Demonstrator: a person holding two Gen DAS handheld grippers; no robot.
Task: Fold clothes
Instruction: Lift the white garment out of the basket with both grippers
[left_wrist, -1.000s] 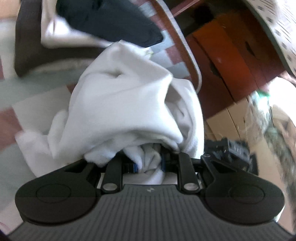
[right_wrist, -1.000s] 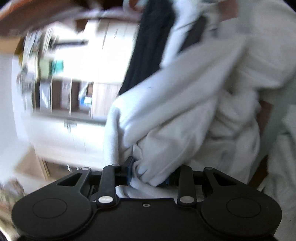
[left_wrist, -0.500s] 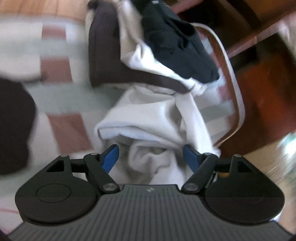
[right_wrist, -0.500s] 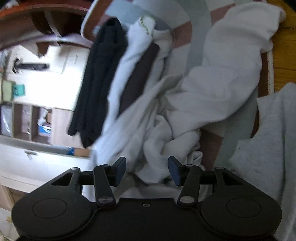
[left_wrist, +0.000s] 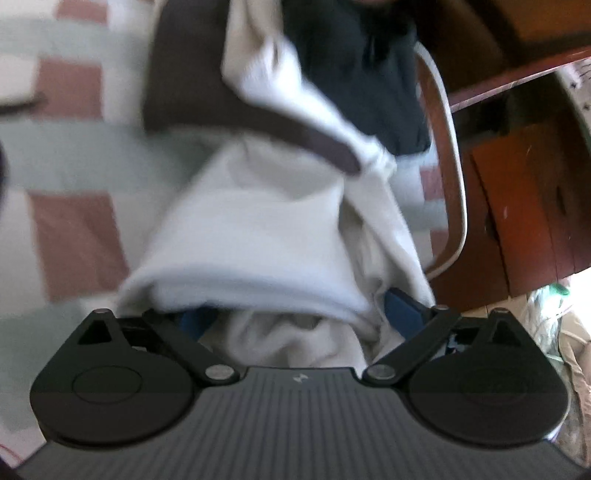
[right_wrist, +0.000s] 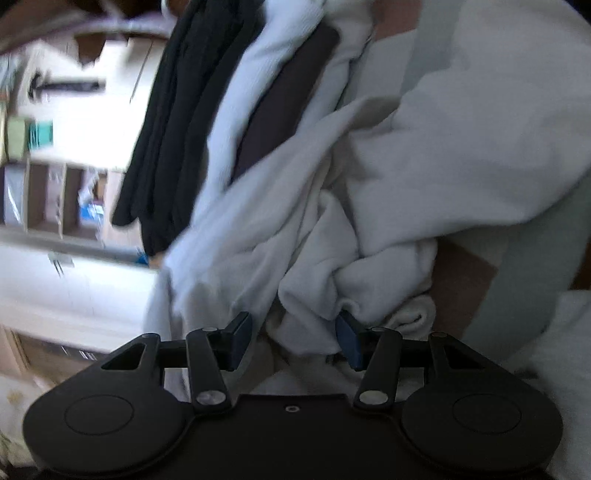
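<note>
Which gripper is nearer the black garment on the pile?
Left, though only as a judgement. The left gripper faces the black garment just past the white cloth. The right gripper sees it off to one side.

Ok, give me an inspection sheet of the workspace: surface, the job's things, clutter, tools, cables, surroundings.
Surface: checked cloth in pink, white and pale green.
Job's things: crumpled white garment lying in front of both tools; dark garment, white one and brown one stacked behind it.
Clutter: nothing seen.
Tools: left tool jaws just opened wide, white fabric between but not pinched; right tool open, fabric between, released.
Cables: nothing seen.
Surroundings: wooden furniture; blurred shelves.
</note>
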